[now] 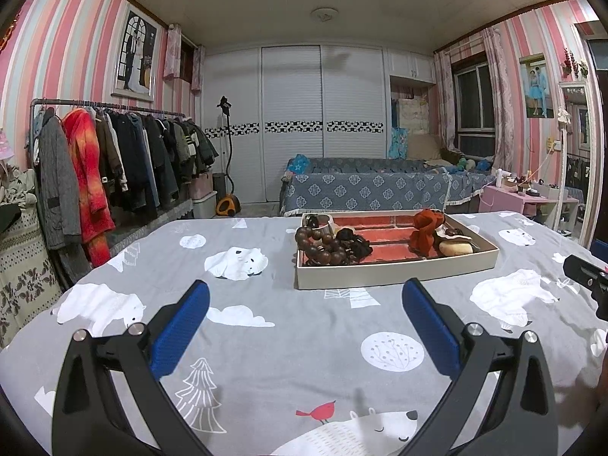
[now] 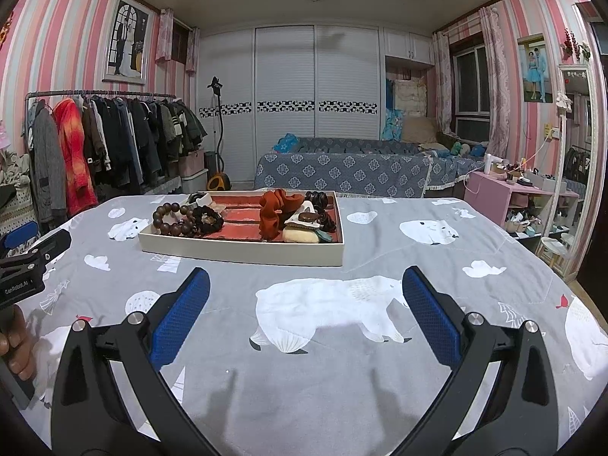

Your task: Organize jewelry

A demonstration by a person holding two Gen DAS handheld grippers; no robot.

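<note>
The left claw (image 1: 306, 296) was held low over the bed (image 1: 266, 342), its two blue-padded fingers (image 1: 178, 330) spread wide apart with nothing between them. The right claw (image 2: 306, 285) was held the same way, its blue fingers (image 2: 431, 315) likewise parted and empty. Beneath both, a grey bedsheet printed with white polar bears, trees and small red birds was seen. In the right wrist view, part of the left device was caught at the left edge, gripped by a hand (image 2: 17, 345).

Further along the bed, a shallow white tray (image 1: 395, 271) with a red lining had been set flat on the sheet, ahead of both claws. The jewelry was gathered inside it. At the tray's left end a bracelet of large dark brown wooden beads (image 1: 319, 245) was laid, with a black scrunchie (image 1: 353, 243) touching it on the right. Toward the right end a rust-orange scrunchie (image 1: 425, 231) was piled up, and just beside it a pale oval piece (image 1: 456, 247) was rested among smaller dark items that could not be told apart. The middle of the tray was left bare.

Beyond the bed, a sofa (image 2: 342, 169) under a blue patterned cover was seen, a clothes rack (image 1: 114, 159) hung with coats along the striped wall at left, and white sliding wardrobe doors (image 1: 292, 121) at the far end.
</note>
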